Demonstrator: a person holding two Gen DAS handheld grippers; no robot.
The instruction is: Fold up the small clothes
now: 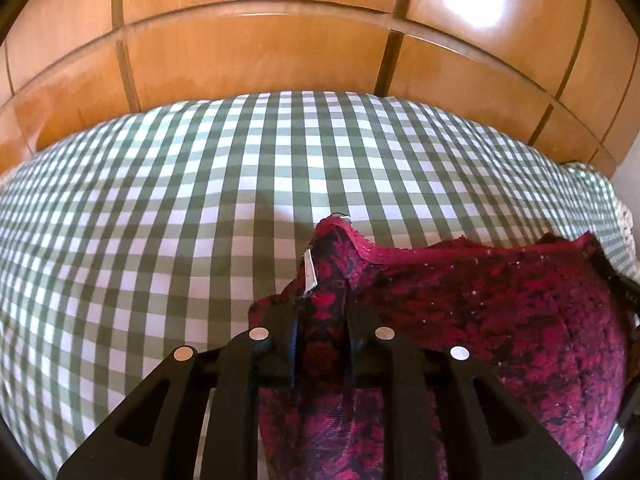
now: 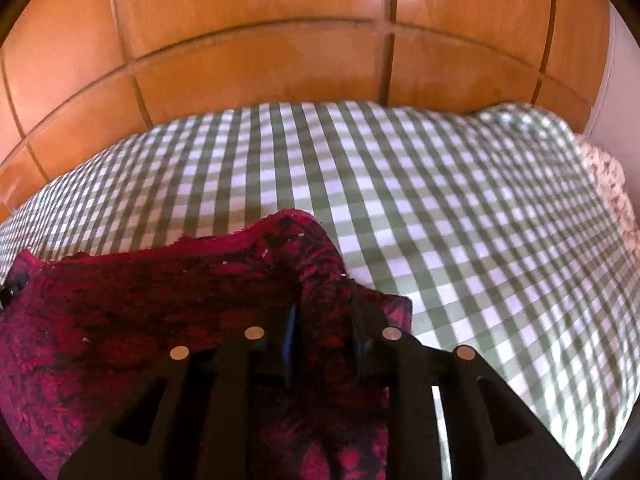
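Both grippers, left gripper (image 1: 320,332) and right gripper (image 2: 324,332), have their jaws clamped on the red-black garment (image 1: 500,320) over the checked bed (image 1: 180,200).

A wide stretch of green-and-white checked bed cover (image 1: 160,208) is lying bare ahead of both grippers, leaving open room to the far edge. Wooden wardrobe doors (image 1: 260,56) are standing just beyond that edge, closing off the far side. A red and black garment (image 1: 500,312) is stretching between the two grippers, filling the space there.
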